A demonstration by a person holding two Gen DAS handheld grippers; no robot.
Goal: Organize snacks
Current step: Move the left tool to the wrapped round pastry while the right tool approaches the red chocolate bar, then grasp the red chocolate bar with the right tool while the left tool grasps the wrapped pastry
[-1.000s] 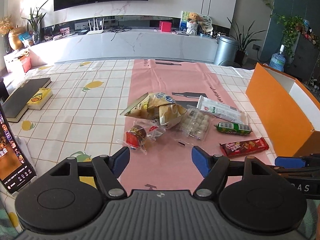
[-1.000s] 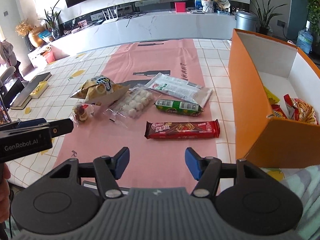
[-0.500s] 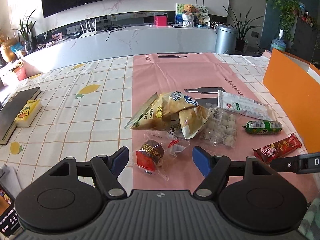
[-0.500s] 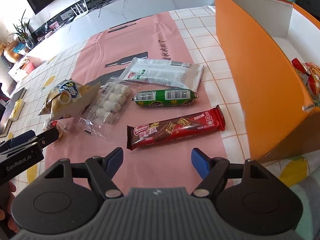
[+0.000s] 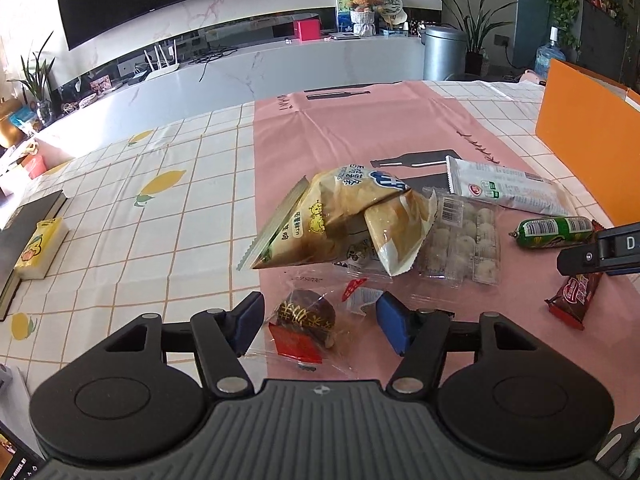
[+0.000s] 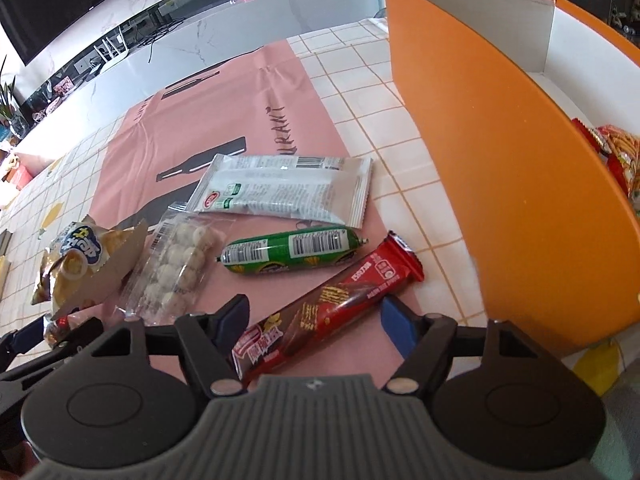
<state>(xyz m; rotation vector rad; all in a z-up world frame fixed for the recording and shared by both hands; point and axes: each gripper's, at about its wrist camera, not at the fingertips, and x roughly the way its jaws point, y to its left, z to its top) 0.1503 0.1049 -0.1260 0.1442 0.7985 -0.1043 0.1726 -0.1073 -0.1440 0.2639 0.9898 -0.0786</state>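
Note:
My left gripper [image 5: 320, 320] is open, its blue fingers on either side of a small clear-wrapped chocolate cake [image 5: 306, 316] on the pink runner. My right gripper [image 6: 314, 320] is open around the near part of a long red wafer bar [image 6: 332, 300], which also shows in the left wrist view [image 5: 576, 292]. Beyond lie a green sausage [image 6: 290, 250], a white packet [image 6: 280, 192], a clear pack of white balls [image 6: 180, 268] and tan chip bags [image 5: 344, 220]. The orange box [image 6: 500, 160] stands at the right and holds some snacks [image 6: 616, 152].
A checked tablecloth with lemons [image 5: 140, 220] covers the table. A black book with a yellow tissue pack [image 5: 38, 248] lies at the left edge. A phone [image 5: 16, 456] sits at the near left corner. The right gripper's body [image 5: 600, 252] reaches in from the right.
Both grippers moved forward and down. The left one now straddles the chocolate cake; the right one now straddles the red wafer bar. Both stayed open.

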